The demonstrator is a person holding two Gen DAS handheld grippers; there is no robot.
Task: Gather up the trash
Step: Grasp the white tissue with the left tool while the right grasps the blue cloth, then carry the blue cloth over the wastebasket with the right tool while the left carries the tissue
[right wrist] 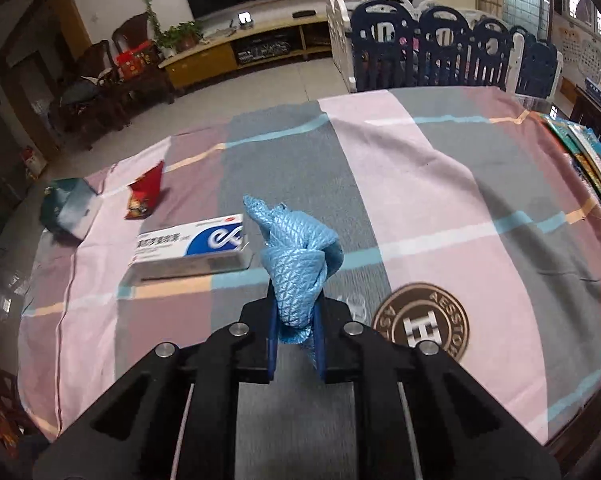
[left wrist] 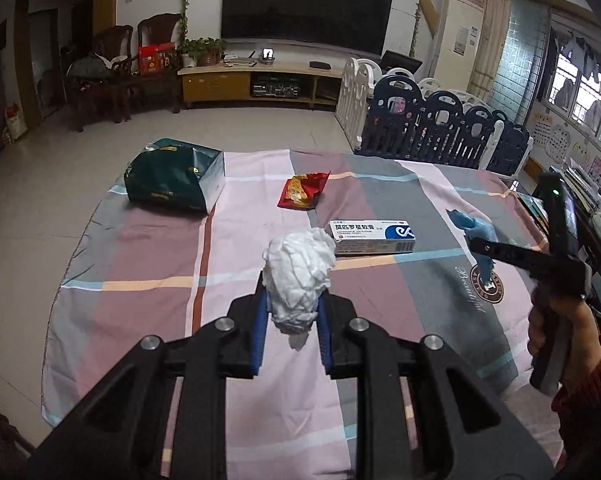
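Observation:
My left gripper (left wrist: pixel 293 305) is shut on a crumpled white tissue (left wrist: pixel 298 268), held above the striped tablecloth (left wrist: pixel 140 260). My right gripper (right wrist: pixel 296 309) is shut on a crumpled blue textured glove (right wrist: pixel 296 256). In the left wrist view the right gripper (left wrist: pixel 485 251) shows from the side at the right, with the blue glove (left wrist: pixel 470 225) in its tips and a hand (left wrist: pixel 560 320) on its handle. Lying on the cloth are a white and blue medicine box (left wrist: pixel 372 236) (right wrist: pixel 192 246), a red snack wrapper (left wrist: pixel 302 192) (right wrist: pixel 146 192) and a dark green bag (left wrist: pixel 176 180) (right wrist: pixel 66 206).
A stack of books (right wrist: pixel 588 160) lies along the table's right edge. A navy and white playpen fence (left wrist: pixel 440 120) stands behind the table. Tiled floor, a TV cabinet (left wrist: pixel 256 80) and wooden chairs (left wrist: pixel 112 72) are further back.

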